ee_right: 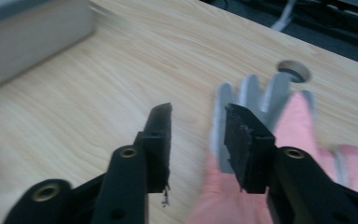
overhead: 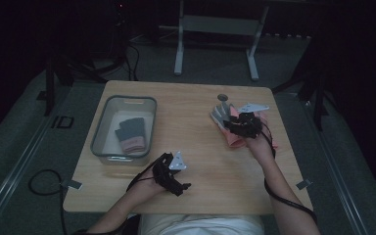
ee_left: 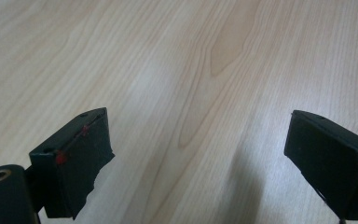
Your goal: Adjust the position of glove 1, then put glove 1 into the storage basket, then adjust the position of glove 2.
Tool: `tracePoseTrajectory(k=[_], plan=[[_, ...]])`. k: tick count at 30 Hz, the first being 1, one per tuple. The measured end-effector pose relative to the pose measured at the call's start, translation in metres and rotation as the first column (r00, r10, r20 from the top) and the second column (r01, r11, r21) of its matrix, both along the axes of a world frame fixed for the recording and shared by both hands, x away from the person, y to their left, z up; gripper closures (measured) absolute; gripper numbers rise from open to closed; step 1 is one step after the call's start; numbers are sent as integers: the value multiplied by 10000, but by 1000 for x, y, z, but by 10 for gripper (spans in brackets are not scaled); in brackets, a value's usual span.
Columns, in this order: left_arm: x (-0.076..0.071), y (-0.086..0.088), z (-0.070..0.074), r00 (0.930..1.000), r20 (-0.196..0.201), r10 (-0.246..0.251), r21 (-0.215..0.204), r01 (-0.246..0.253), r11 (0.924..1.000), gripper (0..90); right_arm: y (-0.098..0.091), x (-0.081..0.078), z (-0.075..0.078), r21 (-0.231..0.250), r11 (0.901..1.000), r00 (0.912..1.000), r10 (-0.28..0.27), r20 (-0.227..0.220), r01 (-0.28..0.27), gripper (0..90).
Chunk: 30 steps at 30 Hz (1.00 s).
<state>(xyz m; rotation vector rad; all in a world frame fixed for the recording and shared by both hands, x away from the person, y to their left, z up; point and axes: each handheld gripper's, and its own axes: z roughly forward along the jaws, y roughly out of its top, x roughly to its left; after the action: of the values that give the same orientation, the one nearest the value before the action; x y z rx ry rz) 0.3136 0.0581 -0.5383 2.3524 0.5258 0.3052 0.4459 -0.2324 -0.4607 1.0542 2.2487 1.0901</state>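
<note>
- Right hand-held gripper (overhead: 240,122): held over the right half of the counter (overhead: 196,161), forearm reaching up from the lower right edge of the high view, wrist extended, hand wrapped around the gripper body, cable trailing back along the forearm.
- Jaws of the right hand-held gripper: partly closed, a narrow gap left between them; bare wood visible in that gap in the right gripper view. Not pinching anything; one jaw lying over the edge of the glove.
- Pink and grey glove (ee_right: 261,140): lying flat on the counter under and just beside the right hand-held gripper (ee_right: 198,135), grey fingertips pointing toward the round cable hole (ee_right: 294,71) near the far edge. Same glove (overhead: 221,120) seen in the high view, partly covered by the gripper.
- Left hand-held gripper (overhead: 174,174): held low over the near part of the counter, forearm entering from the bottom edge, wrist angled inward, grey three-cornered plate on top.
- Jaws of the left hand-held gripper (ee_left: 200,158): spread wide, nothing between them, plain wood grain below.
- Grey bin (overhead: 104,128): standing on the left part of the counter, well apart from both grippers.
- Second glove (overhead: 131,134): lying inside the bin, dark fingers and pink cuff visible.
</note>
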Motion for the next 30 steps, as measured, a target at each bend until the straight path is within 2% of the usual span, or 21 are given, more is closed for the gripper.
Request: tracePoseTrajectory(k=[4, 5, 6, 13, 17, 20, 24, 27, 29, 30], plan=[[-2, 2, -4, 9998, 181, 71, 173, -74, 9998, 69, -4, 7, -3, -264, 9996, 9999, -135, -103, 132, 683], [-3, 3, -5, 9996, 222, 170, 135, -173, 9998, 69, -4, 10, -4, -383, 9990, 9997, -215, -89, 211, 724], [-3, 3, -5, 9995, 230, 214, 53, -216, 9998, 71, -5, 19, -8, -453, 9985, 9993, -306, -198, 297, 703], [-5, 8, -7, 9992, 58, 401, -255, -400, 9989, 71, 1, 45, -22, -1028, 9941, 9977, -413, -535, 356, 657], [-8, 9, -10, 9988, -9, 500, -311, -500, 9983, 71, 4, 61, -33, -1287, 9917, 9973, -169, -719, 76, 619], [-9, 9, -10, 9987, 47, 510, -253, -508, 9984, 71, 6, 70, -39, -1702, 9852, 9972, 97, -739, -222, 602], [-11, 9, -9, 9986, 138, 517, -337, -512, 9981, 71, 7, 80, -49, -2744, 9609, 9966, 153, -805, -369, 591], [-11, 9, -9, 9986, 136, 505, -373, -500, 9981, 71, 5, 85, -61, -2890, 9551, 9937, 363, -1061, -657, 571], [-11, 8, -11, 9986, 102, 510, -350, -506, 9981, 71, 6, 85, -66, -2975, 9509, 9936, 590, -968, -854, 586], [-11, 8, -11, 9988, 134, 475, -317, -470, 9984, 71, 5, 85, -67, -2923, 9523, 9932, 606, -994, -873, 603]])
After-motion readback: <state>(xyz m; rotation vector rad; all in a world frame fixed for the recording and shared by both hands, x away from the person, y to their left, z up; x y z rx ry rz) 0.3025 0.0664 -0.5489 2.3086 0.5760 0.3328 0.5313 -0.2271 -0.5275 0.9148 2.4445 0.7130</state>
